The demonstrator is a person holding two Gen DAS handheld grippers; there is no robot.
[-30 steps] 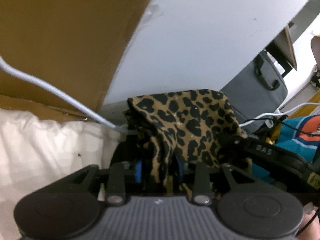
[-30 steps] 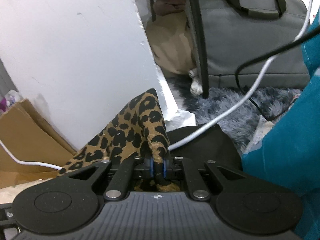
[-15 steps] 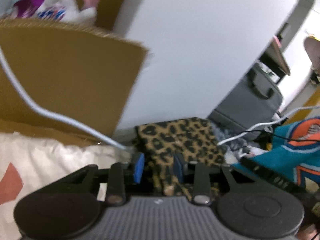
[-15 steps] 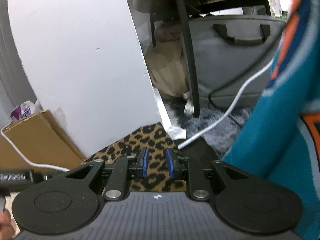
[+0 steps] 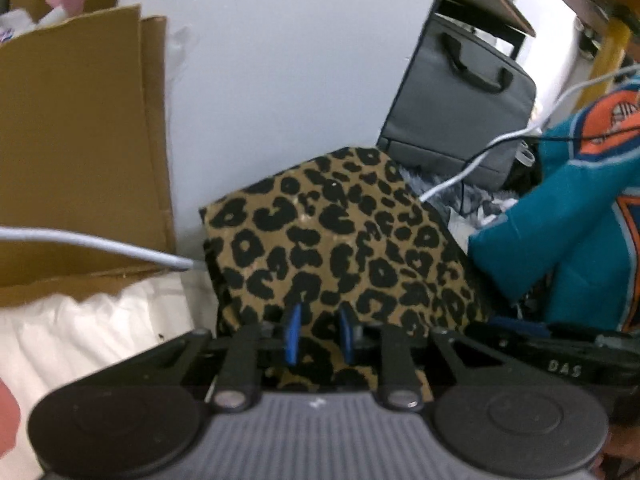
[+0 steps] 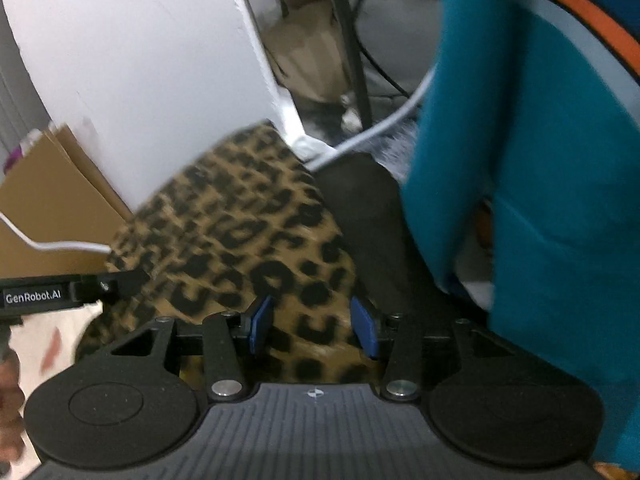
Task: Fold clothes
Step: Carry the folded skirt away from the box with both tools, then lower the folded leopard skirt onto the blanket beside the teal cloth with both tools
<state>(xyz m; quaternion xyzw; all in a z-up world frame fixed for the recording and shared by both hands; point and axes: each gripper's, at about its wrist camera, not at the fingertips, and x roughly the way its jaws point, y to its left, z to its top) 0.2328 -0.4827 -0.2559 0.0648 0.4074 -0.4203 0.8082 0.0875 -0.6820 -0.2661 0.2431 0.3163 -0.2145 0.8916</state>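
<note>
Leopard-print cloth [image 5: 340, 248] is lying folded flat at the foot of a white panel [image 5: 280, 60], with cardboard [image 5: 80, 140] on one side and a teal and orange garment [image 5: 568, 220] on the other. The left wrist view gets you a grey bag [image 5: 460, 112] with black handles behind it and a white cable [image 5: 92, 242] running up to the cloth's edge, plus some white bedding [image 5: 100, 328]. The right wrist view is blurrier (can't make out much of the print) but it shows black chair legs [image 6: 348, 40] and a beige bundle [image 6: 308, 56] under there.

The left gripper [image 5: 319, 334] has its blue pads a little apart, cloth showing between them, nothing pinched. The right gripper [image 6: 314, 330] is spread much wider over the near edge of the cloth, not holding it either.
</note>
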